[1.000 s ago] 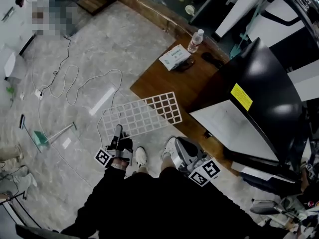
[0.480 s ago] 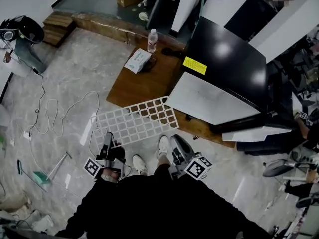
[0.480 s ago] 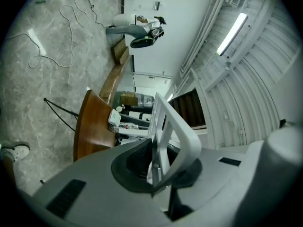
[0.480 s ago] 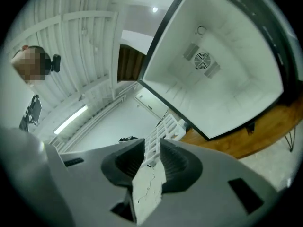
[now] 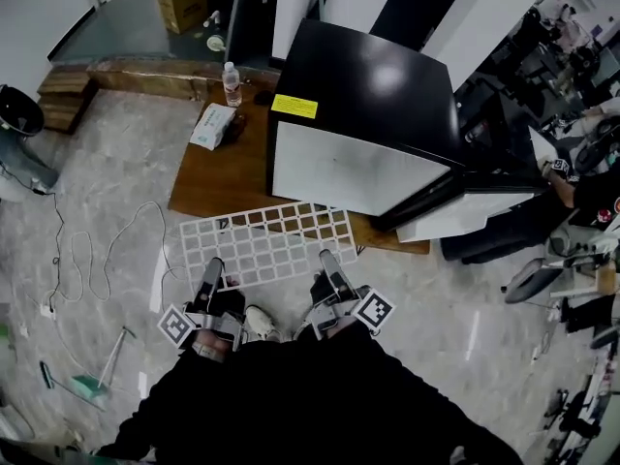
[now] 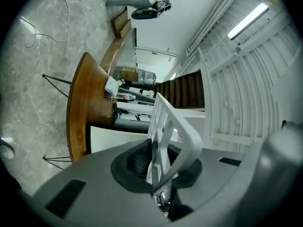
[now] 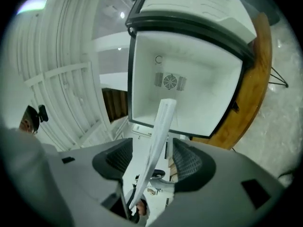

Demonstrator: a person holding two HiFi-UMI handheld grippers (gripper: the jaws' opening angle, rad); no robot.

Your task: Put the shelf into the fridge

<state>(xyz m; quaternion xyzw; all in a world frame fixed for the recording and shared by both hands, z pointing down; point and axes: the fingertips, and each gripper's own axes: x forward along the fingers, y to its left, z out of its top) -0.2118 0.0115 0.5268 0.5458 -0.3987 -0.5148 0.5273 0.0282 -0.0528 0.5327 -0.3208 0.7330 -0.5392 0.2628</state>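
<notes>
Holding the white grid shelf (image 5: 271, 245) in the air before the open fridge (image 5: 373, 85), I am clamping its near edge with the left tool (image 5: 210, 271). The right tool (image 5: 329, 264) has just been opening, its jaws wide around the edge without pressing. Sliding it inside is not yet begun.

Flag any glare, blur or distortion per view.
Head view: sharp, soft glare patch on the fridge top. Left gripper view: strong fisheye, black corners, ceiling lamp blown out, shelf close and soft. Right gripper view: same fisheye, fridge opening bowed, shelf edge slightly blurred.
</notes>
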